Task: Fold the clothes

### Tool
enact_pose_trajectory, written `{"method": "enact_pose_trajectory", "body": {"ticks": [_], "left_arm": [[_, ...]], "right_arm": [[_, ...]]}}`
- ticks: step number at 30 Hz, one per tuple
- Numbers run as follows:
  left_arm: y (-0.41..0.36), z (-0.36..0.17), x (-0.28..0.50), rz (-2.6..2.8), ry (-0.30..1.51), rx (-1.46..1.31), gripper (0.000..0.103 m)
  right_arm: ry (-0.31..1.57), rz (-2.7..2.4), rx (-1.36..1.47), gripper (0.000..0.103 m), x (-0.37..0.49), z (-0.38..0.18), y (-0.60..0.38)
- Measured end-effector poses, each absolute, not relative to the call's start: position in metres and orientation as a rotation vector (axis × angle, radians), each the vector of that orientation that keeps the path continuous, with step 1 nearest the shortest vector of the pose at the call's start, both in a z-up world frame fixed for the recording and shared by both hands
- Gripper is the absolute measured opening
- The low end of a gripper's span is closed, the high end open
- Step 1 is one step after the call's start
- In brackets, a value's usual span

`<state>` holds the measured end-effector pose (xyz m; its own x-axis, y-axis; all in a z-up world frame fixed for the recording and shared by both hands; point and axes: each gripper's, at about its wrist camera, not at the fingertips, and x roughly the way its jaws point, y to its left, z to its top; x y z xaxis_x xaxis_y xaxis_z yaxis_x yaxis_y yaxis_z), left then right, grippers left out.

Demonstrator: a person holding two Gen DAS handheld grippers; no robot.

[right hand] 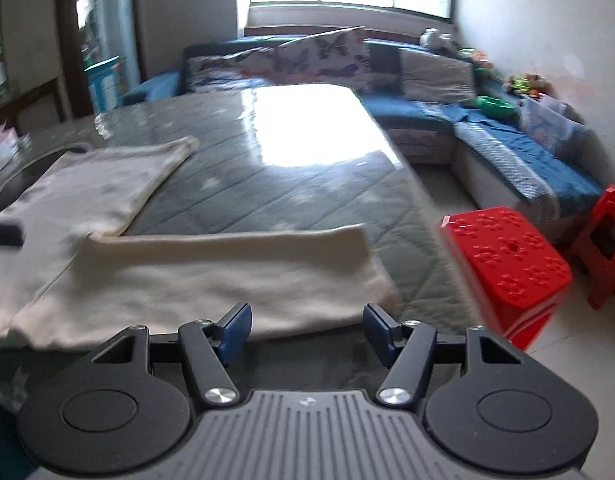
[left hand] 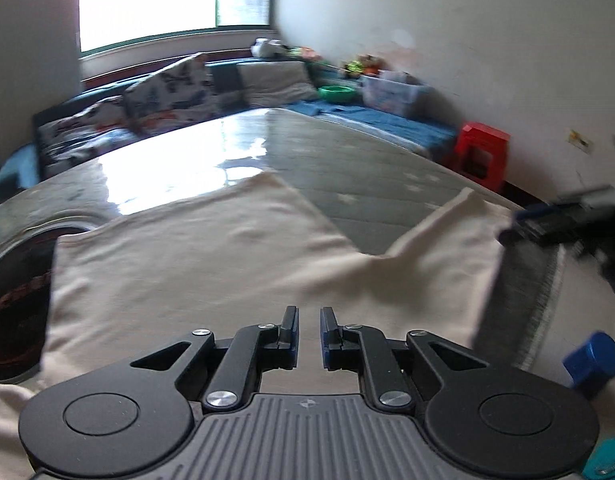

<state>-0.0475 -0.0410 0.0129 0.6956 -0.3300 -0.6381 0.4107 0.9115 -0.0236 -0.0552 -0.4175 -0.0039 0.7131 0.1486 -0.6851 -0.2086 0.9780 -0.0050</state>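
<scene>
A cream garment [left hand: 207, 260] lies flat on the grey quilted table [left hand: 347, 168], and two long parts of it spread apart in a V. My left gripper [left hand: 309, 320] hovers over its near part. The jaws are almost together with a thin slit, and nothing is pinched in it. In the right wrist view the same garment [right hand: 227, 272] lies across the front, with its other part [right hand: 107, 184] reaching away to the left. My right gripper [right hand: 307, 320] stands open just above the near edge of the cloth, with nothing between its fingers. It shows blurred at the right of the left wrist view [left hand: 547, 224].
A red plastic stool [right hand: 507, 264] stands close to the table's right side, with a second one [right hand: 607, 240] behind it. A blue sofa [right hand: 507, 148] with cushions runs along the far and right walls. A dark round object [left hand: 19, 288] sits at the table's left.
</scene>
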Motion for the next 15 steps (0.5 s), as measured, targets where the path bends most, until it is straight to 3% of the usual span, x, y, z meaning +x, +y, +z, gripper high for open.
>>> {"method": "enact_pose_trajectory", "body": {"ticks": [5,7,11,13,15], "left_arm": [[-0.056,0.004,-0.058,-0.454,0.707,0.152,0.012],[-0.059,0.0,-0.061,-0.461,0.719,0.161,0.012],[-0.063,-0.005,-0.065,-0.473,0.729,0.168,0.012],[-0.065,-0.006,-0.067,-0.475,0.73,0.173,0.013],[-0.066,-0.007,-0.068,-0.477,0.729,0.176,0.014]], "right_arm": [[0.751,0.136,-0.072,0.055,-0.044,-0.014,-0.434],[0.748,0.102,-0.04,0.046,-0.041,-0.013,-0.442],[0.757,0.093,0.01,0.039,-0.038,-0.014,-0.45],[0.751,0.1,0.012,0.031,-0.037,-0.015,-0.449],[0.748,0.112,0.023,0.016,-0.038,-0.014,-0.448]]}}
